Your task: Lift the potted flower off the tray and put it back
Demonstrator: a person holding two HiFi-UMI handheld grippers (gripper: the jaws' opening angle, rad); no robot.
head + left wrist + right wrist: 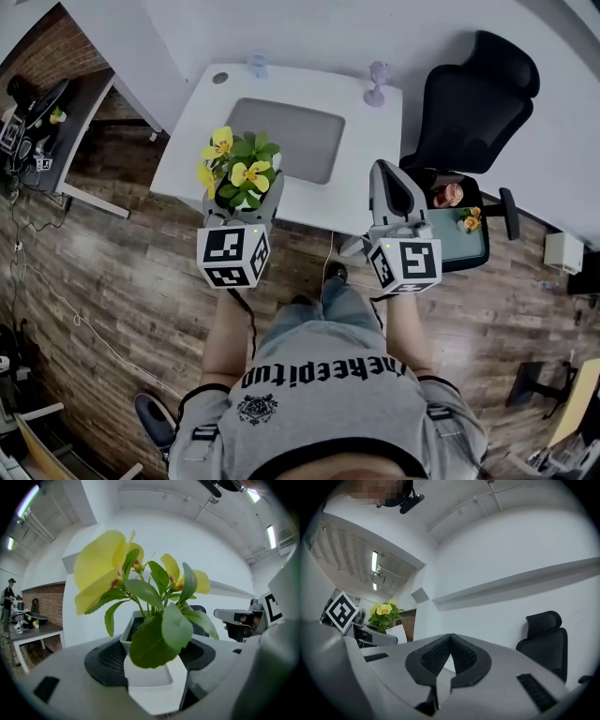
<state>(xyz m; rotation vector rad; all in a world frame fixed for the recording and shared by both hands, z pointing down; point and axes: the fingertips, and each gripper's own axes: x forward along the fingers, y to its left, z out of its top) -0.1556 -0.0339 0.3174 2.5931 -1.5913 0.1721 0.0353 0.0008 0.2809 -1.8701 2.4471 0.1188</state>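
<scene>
Room lies open along the near edge of the white table (375,187). The grey tray (291,141) sits empty in the middle of the table, with bare strips of top on its left, right and near sides. A small pale blue thing (257,66) and a lilac goblet (377,82) stand at the far edge, well clear of the tray. A black chair (473,103) stands off the table's right edge, and wooden floor (122,281) spreads to the left.

The left claw (242,204) grips the potted flower (239,173) off the tray, over the near-left part of the table, just beside the tray's near-left corner. In the left gripper view the black pads (105,660) press on both sides of the pot. The potted flower (150,634) has a white square pot with dark soil, broad green leaves and large yellow blooms marked red at the centre. It stands upright.

The right claw (386,171) is over the table's near-right edge, well apart from the flower. In the right gripper view this claw (450,641) has its tips touching and nothing between them.
</scene>
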